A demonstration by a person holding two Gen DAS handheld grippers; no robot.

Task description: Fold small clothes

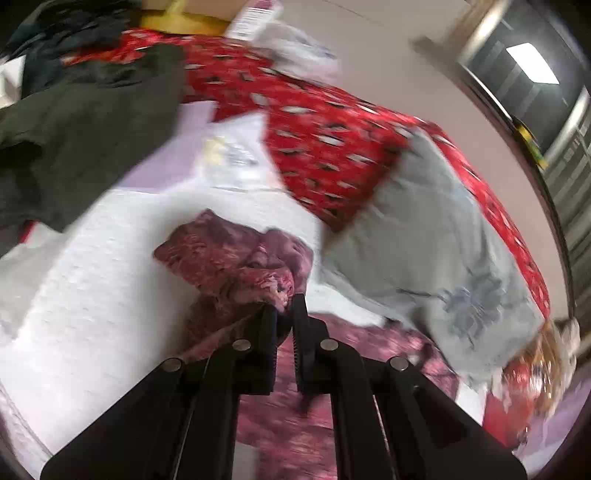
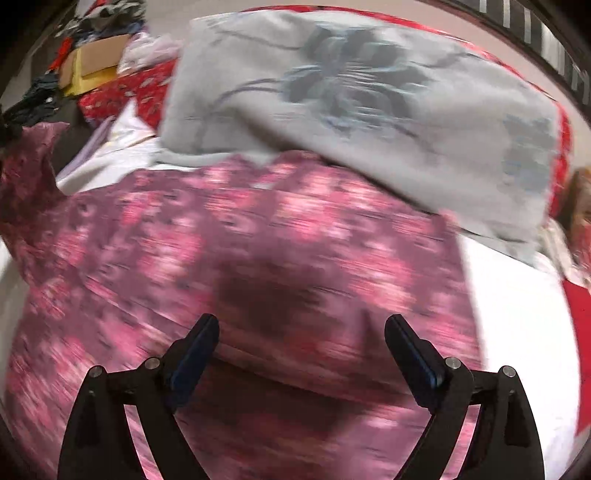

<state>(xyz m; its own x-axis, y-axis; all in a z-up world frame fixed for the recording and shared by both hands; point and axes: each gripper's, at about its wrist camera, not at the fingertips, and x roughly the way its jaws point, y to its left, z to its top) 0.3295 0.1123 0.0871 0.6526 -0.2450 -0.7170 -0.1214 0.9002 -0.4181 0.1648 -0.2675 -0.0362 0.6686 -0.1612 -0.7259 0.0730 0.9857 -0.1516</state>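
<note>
A pink and maroon floral garment (image 2: 258, 236) lies spread on a white textured cover (image 1: 92, 277). My left gripper (image 1: 284, 306) is shut on a bunched corner of that floral garment (image 1: 236, 258) and holds it lifted above the cover. In the right wrist view the raised corner shows at the far left. My right gripper (image 2: 301, 325) stands wide open just above the middle of the garment, with nothing between its fingers. Both views are blurred by motion.
A grey cloth with a dark flower print (image 2: 351, 85) lies beyond the garment, over a red patterned blanket (image 1: 325, 144). A dark green garment (image 1: 81, 140) and a heap of dark clothes (image 1: 66, 33) lie at the far left, by a cardboard box (image 2: 92, 62).
</note>
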